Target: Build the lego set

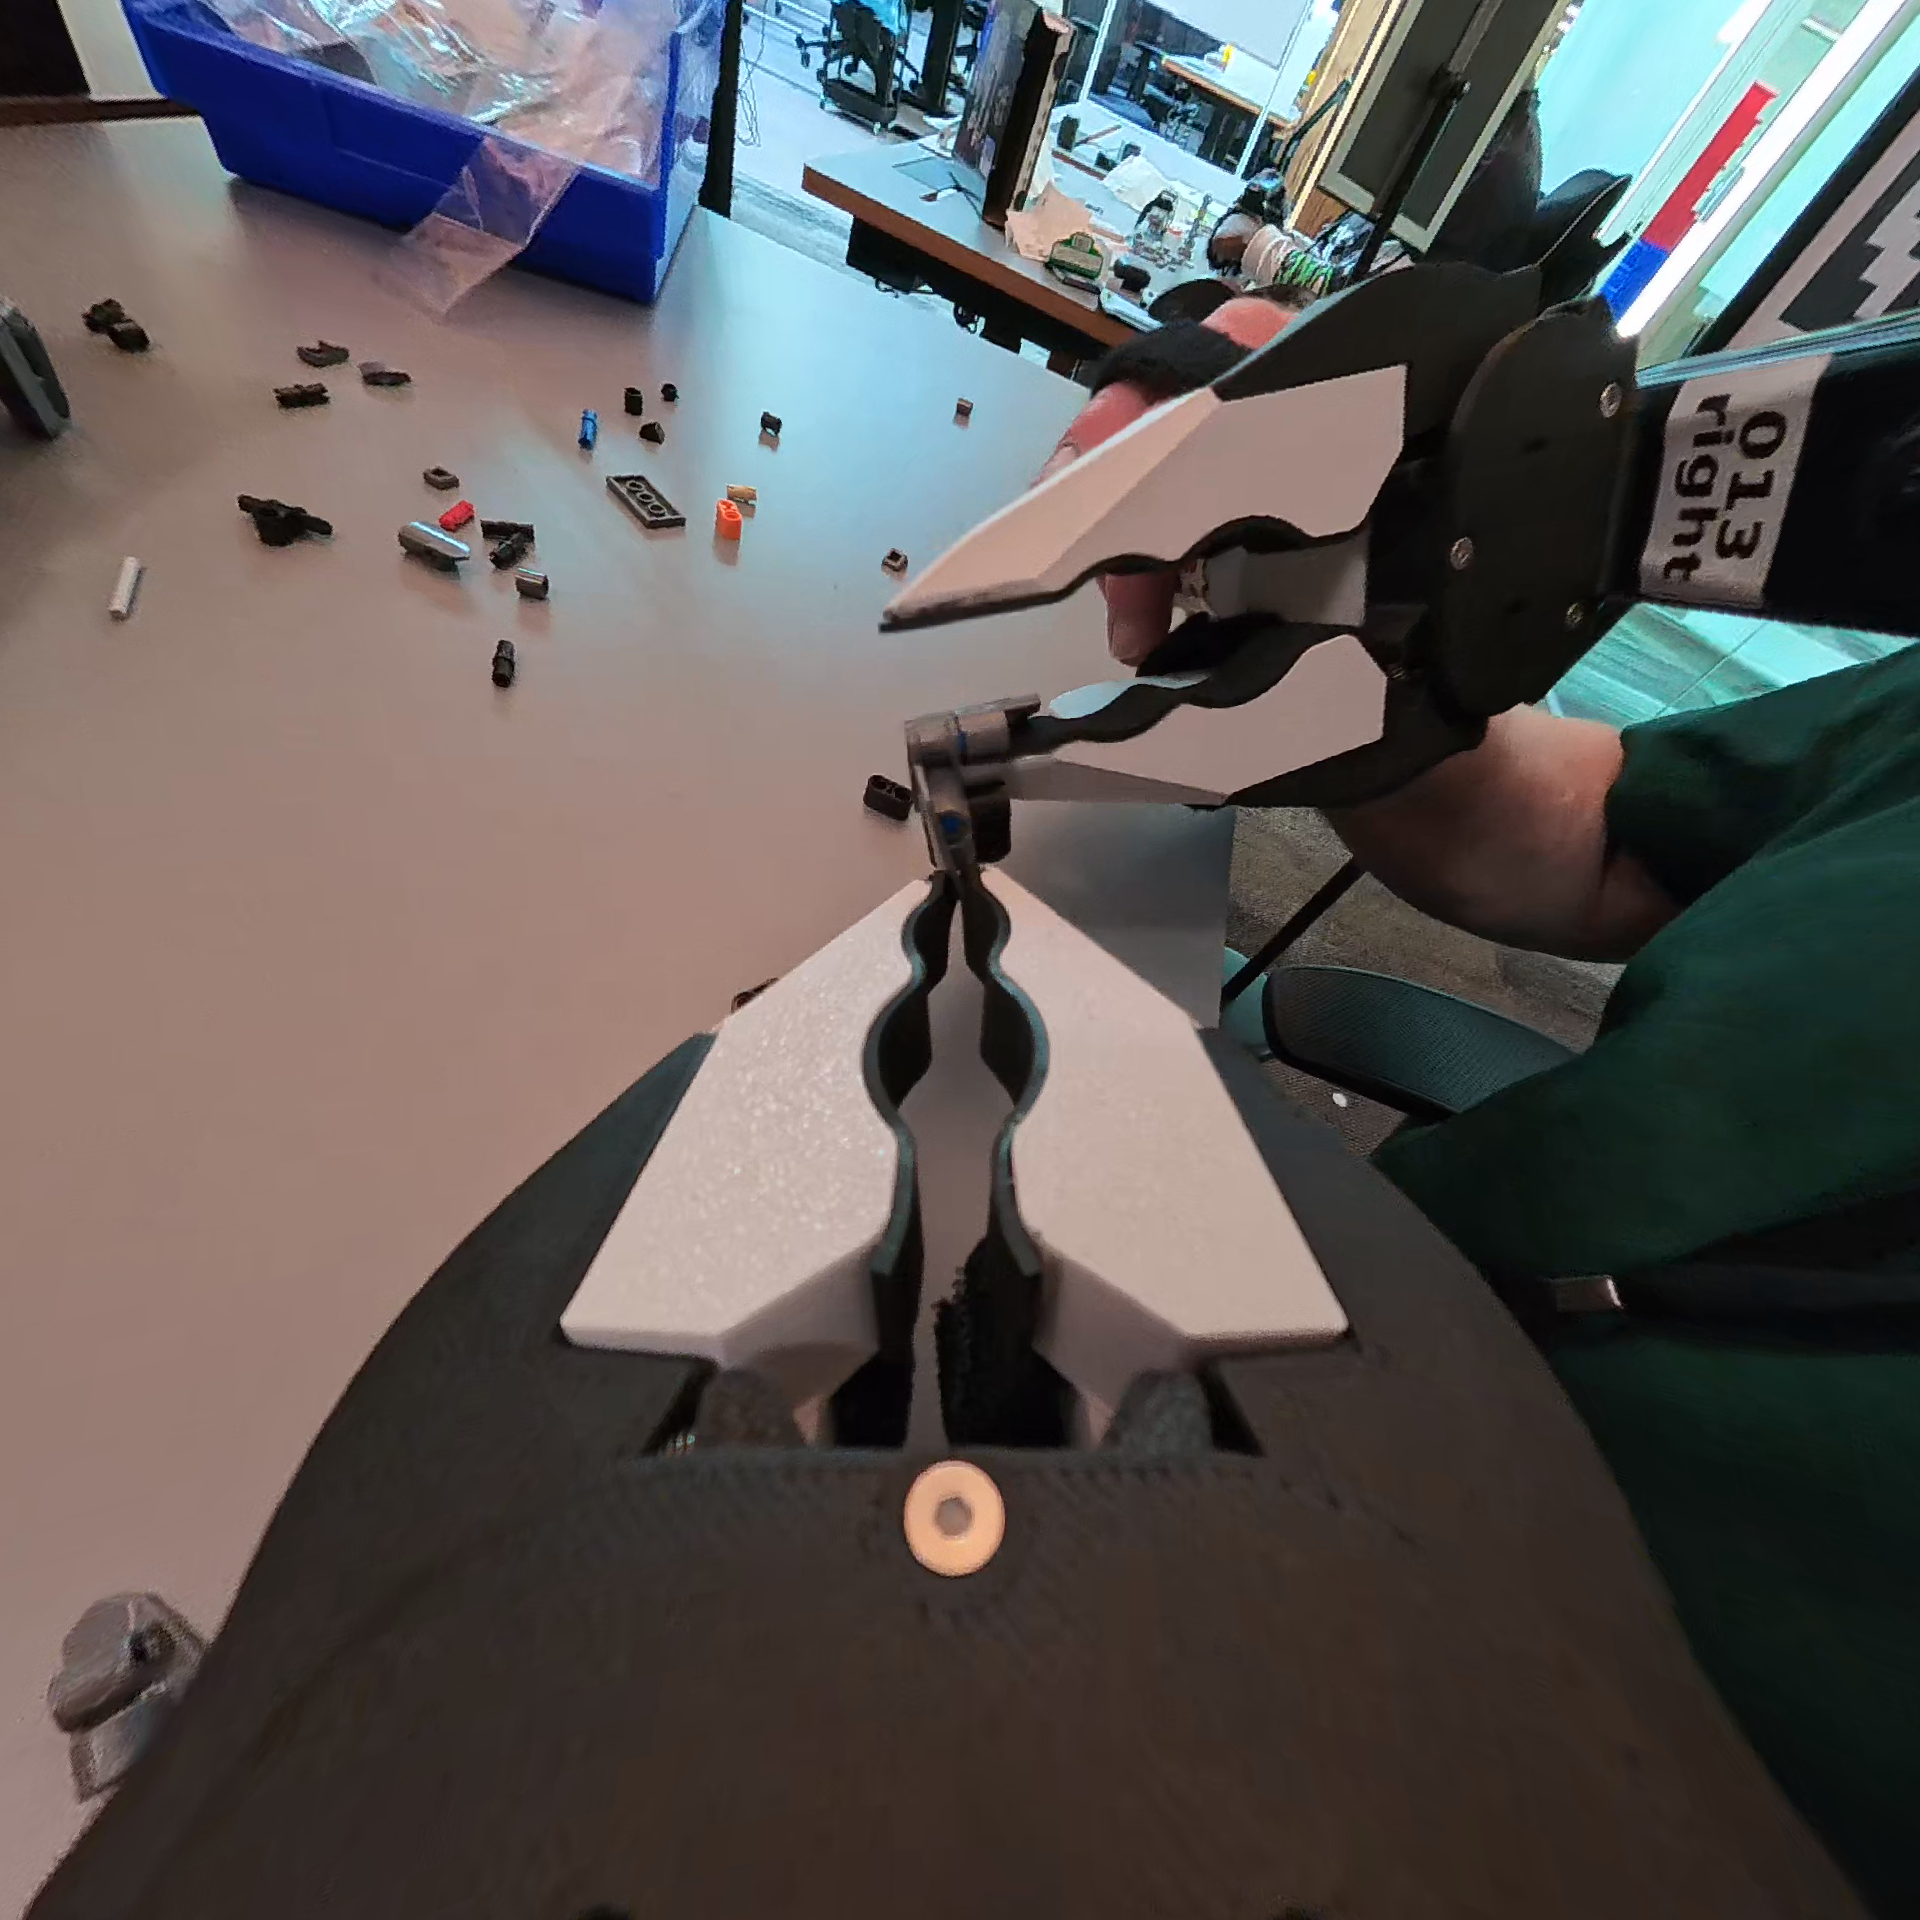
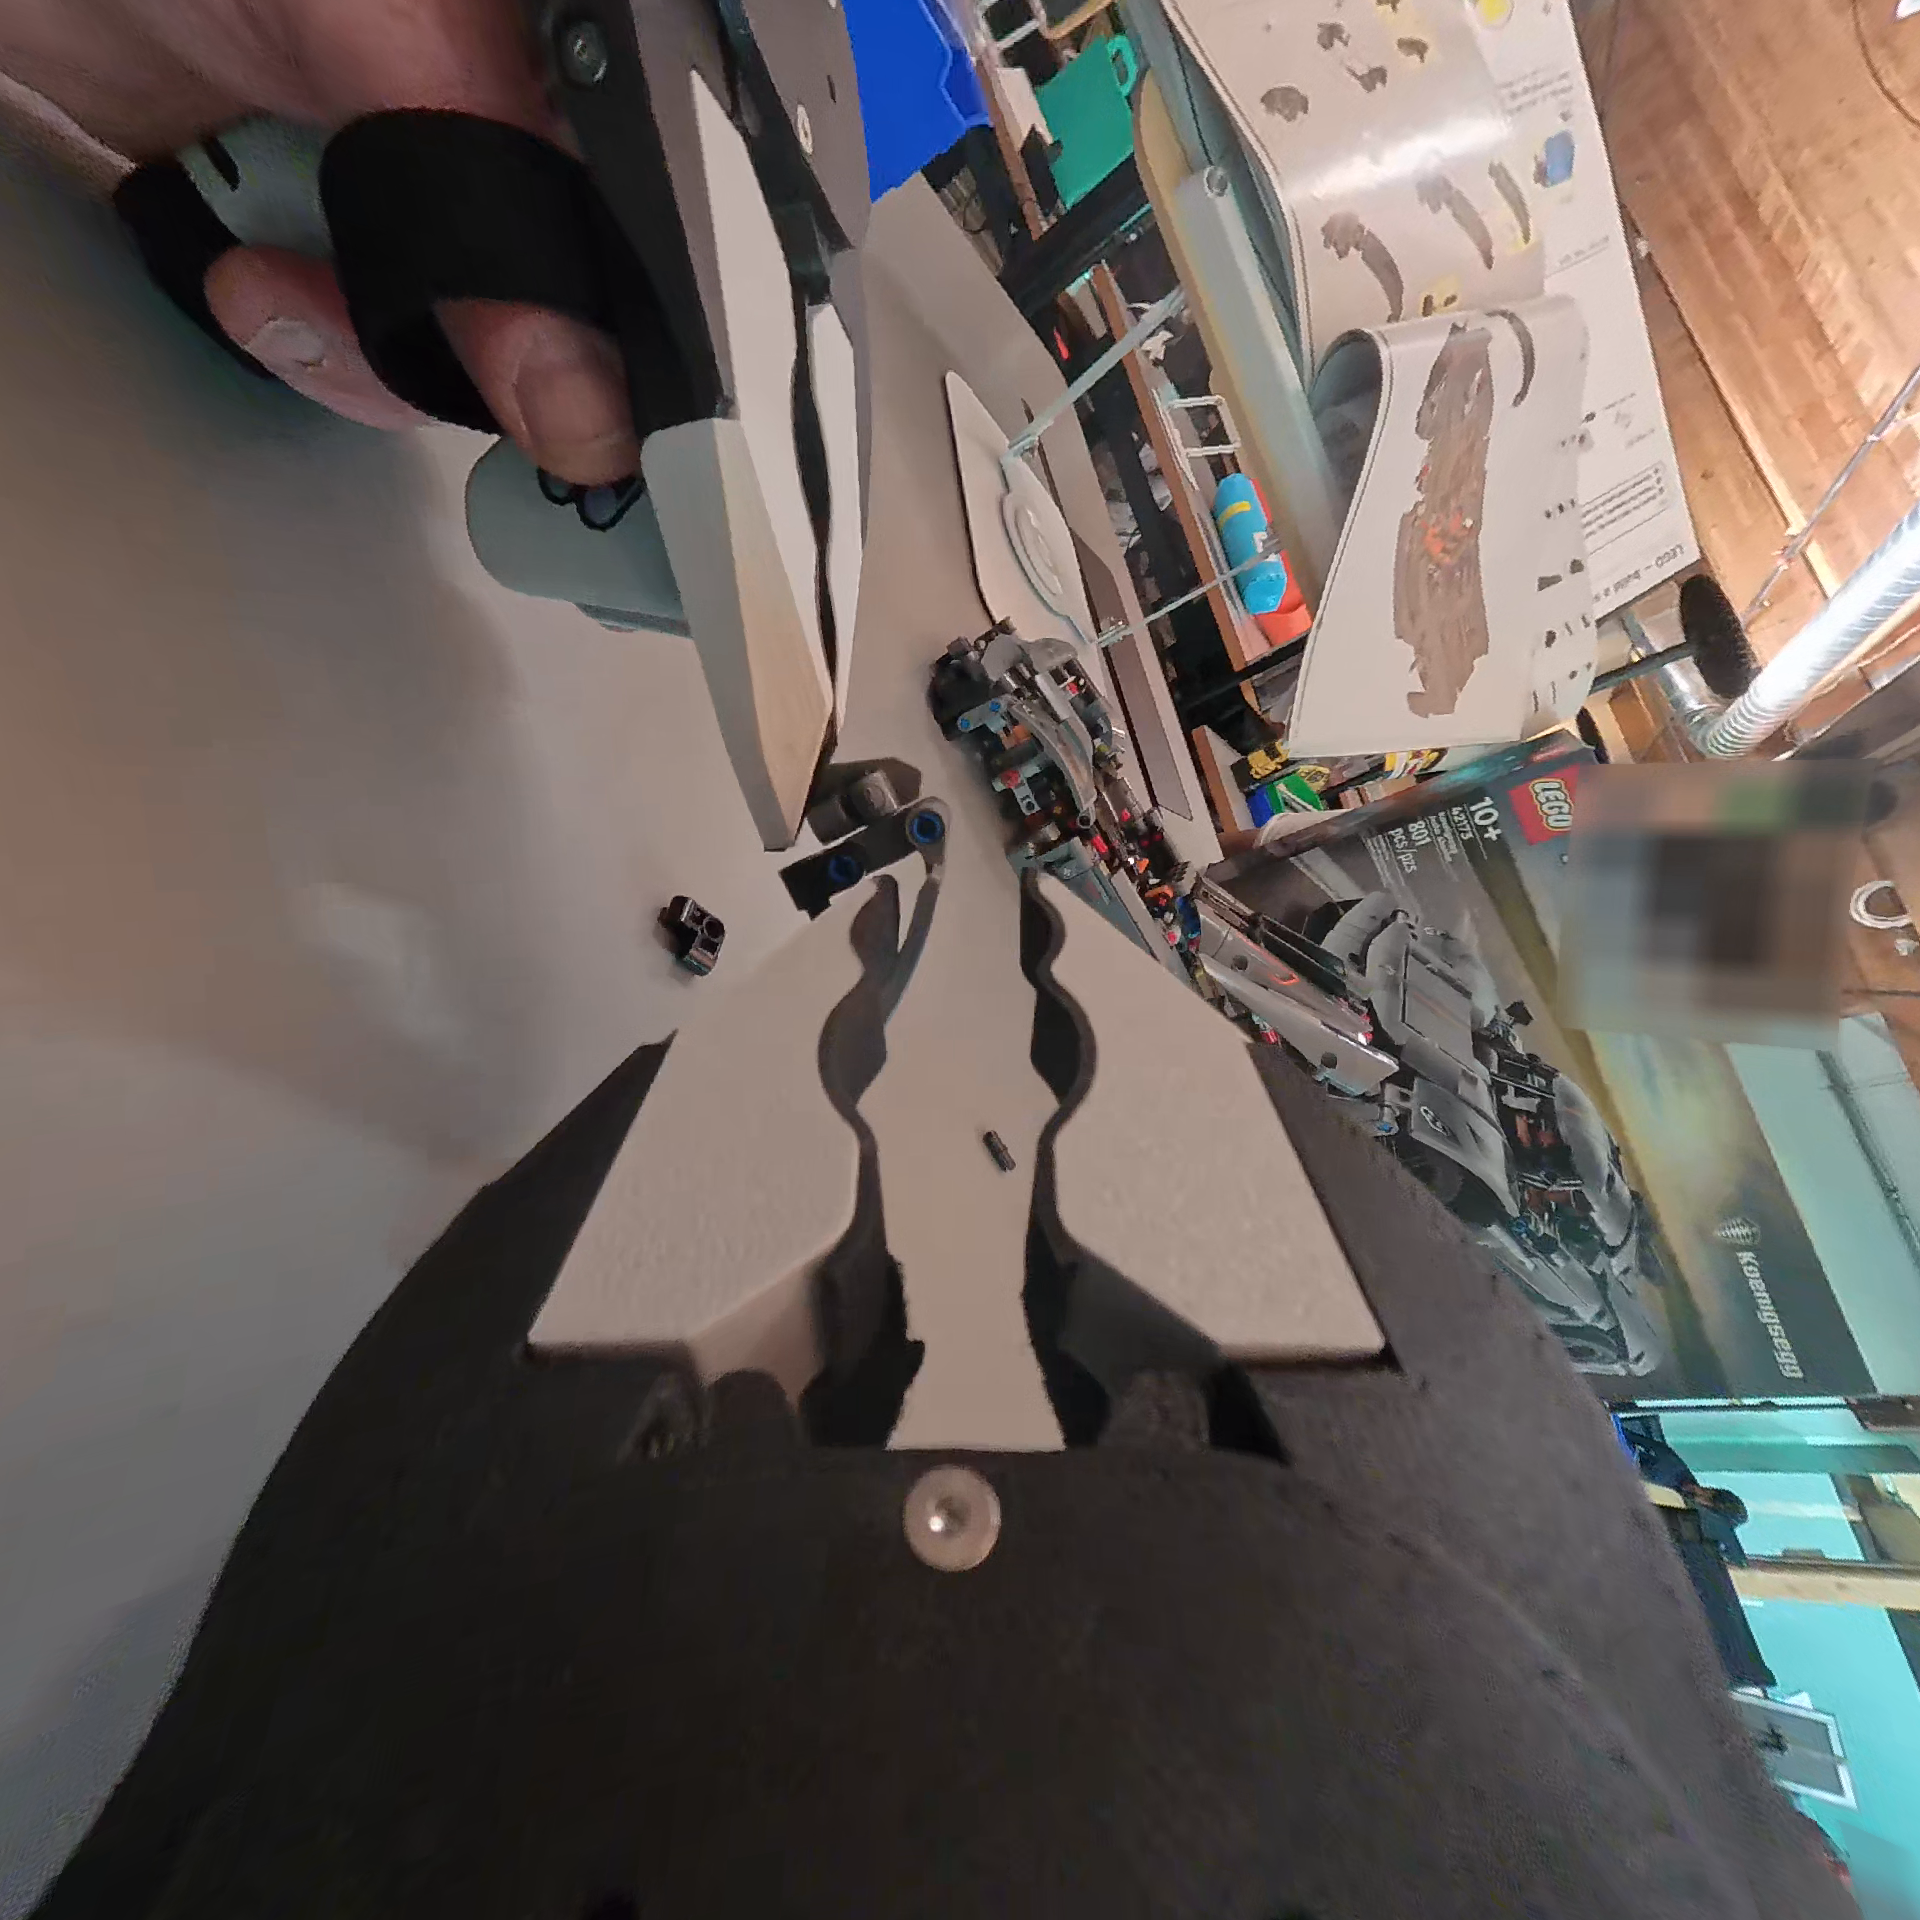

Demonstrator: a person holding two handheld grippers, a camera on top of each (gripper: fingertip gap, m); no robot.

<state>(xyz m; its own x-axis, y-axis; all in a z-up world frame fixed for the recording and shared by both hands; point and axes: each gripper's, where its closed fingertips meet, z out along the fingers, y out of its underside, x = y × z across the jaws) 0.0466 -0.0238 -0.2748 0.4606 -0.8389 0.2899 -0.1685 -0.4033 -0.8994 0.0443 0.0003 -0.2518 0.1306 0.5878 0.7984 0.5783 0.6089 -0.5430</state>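
My left gripper (image 1: 961, 883) is shut on a small grey and black lego sub-assembly (image 1: 951, 790) with blue pins, held just above the grey table (image 1: 623, 935). My right gripper (image 1: 961, 681) comes in from the right, wide open, with its lower finger against the sub-assembly. In the right wrist view the right gripper (image 2: 956, 883) is open. A curved grey part of the sub-assembly (image 2: 862, 847) lies along its left finger. The left gripper (image 2: 805, 821) reaches down from the top onto the piece.
Several loose lego pieces (image 1: 468, 530) lie scattered on the far table. A blue bin (image 1: 416, 145) holds plastic bags. A black connector (image 2: 691, 930) lies close by. The partly built car (image 2: 1039, 748), lego box (image 2: 1558, 1091) and instruction booklet (image 2: 1455, 468) stand beyond. Less than 4 cm separates the two grippers' tips. About 6 cm separates my left fingertips from the black connector (image 2: 691, 930).
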